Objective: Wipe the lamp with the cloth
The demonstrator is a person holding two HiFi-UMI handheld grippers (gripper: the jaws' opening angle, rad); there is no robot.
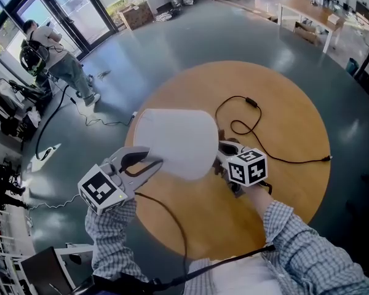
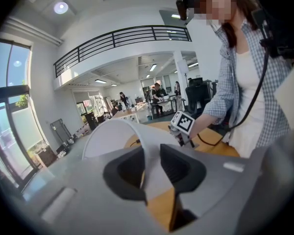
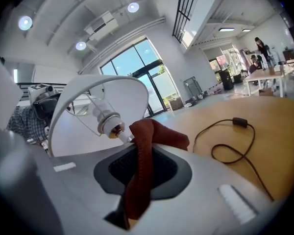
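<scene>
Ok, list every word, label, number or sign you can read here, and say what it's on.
No words, brands or numbers can be read.
left cube, right cube: black-and-white square marker patterns only, no letters.
lampshade: plain white, no label showing.
Background: any print there is too small to read.

"What colour is the lamp shade (image 1: 175,143)?"

"Plain white. The cloth (image 3: 137,170) is rust red."

"And the table (image 1: 295,183)?"

"Warm orange-brown wood. The cable (image 1: 253,102) is black, the floor (image 1: 172,48) dark blue-grey."

"Any patterns?"

"The sleeve (image 1: 313,244) has a blue-and-white check. The marker cube (image 1: 247,166) is white with black squares."
</scene>
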